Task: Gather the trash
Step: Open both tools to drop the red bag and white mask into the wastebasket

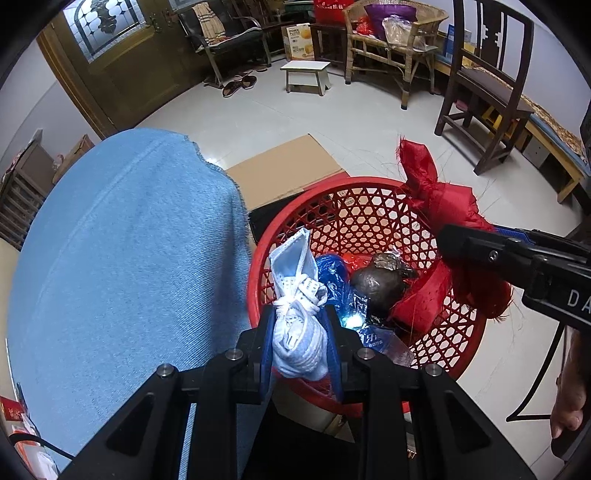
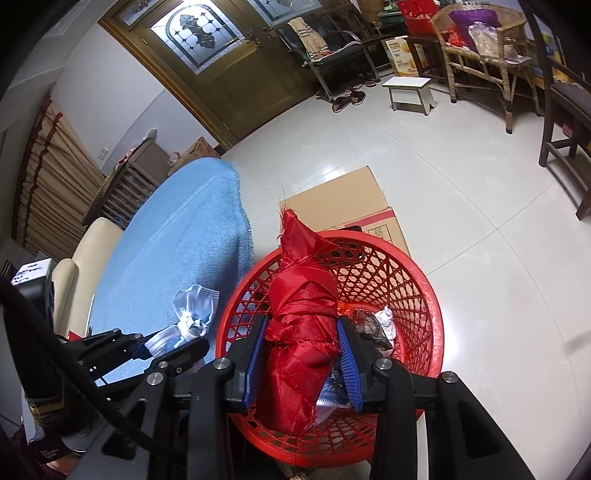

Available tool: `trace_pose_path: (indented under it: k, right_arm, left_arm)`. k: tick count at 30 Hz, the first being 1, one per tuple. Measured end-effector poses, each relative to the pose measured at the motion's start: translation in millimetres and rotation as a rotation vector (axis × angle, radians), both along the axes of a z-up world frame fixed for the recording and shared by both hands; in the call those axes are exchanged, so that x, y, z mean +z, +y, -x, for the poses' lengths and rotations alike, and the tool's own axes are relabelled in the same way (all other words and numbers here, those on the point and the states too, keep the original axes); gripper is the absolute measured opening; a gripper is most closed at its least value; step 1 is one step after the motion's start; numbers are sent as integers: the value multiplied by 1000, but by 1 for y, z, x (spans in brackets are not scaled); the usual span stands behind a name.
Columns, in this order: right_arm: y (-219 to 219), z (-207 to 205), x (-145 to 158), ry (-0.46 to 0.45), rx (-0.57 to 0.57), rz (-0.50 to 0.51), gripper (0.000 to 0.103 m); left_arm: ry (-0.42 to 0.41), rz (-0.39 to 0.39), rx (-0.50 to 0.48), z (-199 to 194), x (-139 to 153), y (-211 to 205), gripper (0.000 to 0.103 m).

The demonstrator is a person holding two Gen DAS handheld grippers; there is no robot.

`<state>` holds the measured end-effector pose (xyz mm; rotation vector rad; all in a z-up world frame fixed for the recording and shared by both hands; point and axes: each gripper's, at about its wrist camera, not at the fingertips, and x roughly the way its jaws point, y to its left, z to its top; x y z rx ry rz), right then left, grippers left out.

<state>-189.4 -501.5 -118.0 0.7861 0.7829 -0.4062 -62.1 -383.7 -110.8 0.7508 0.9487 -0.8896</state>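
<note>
While both sets of jaws are clamped on their loads, the step in hand looks like the drop: each piece of trash is carried to the bin and not yet let go. The left gripper (image 1: 301,325) pinches a crumpled pale-blue disposable face mask tied in a knot (image 1: 297,314) between its blue pads, at the near-left rim of the round red plastic lattice basket (image 1: 369,221), part over the rim and part over the table edge. The right gripper (image 2: 303,343) squeezes a rolled bundle of shiny red fabric bound with its own strip (image 2: 303,325), held above the basket's opening, its frayed tip pointing up and away.

Inside the basket already lie a dark crinkled foil ball (image 1: 376,280), a blue plastic wrapper (image 1: 332,273) and some clear packaging.

As I judge it, the next move calls for opening the right jaws so the bundle falls in, and for shifting the mask a little further over the opening before releasing it, lest it catch on the rim.

Left of the basket a blue denim-like cloth (image 1: 129,258) covers the table. A flattened brown cardboard box (image 1: 288,166) lies on the pale tiled floor (image 2: 480,184) behind the basket. Farther off stand a small white stool (image 1: 304,74), a rattan bench (image 1: 399,48), a dark wooden chair (image 1: 487,85) and a brown door with stained glass (image 2: 192,33).
</note>
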Motion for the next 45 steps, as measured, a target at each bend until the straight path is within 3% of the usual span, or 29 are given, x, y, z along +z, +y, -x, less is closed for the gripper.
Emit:
trace_pose_path:
  k: [7,12,14,24,35,45]
  right_arm:
    - [-6,4,-11,21,-16,-22,40]
    - [-10,6,-16,37,-30,-40,41]
    - [-10,5,-17,44,-30,-51,43]
    - [-3,-5,-13,51,-13,-56,48]
    - [25,-33,3,44,67,-25,49]
    - [82,-73,31,19,213,29,52]
  left_arm:
    - [12,5,-20,4,-5,-5,28]
    - [11,9,-33,7,-5,-7,41]
    - [3,23,-35,7,-3,-5,53]
    - [-34,74,-21,0,17,13,61]
    - [-114,137,77,-14,58,64,73]
    - [-181,233,239,-36,101,136,73]
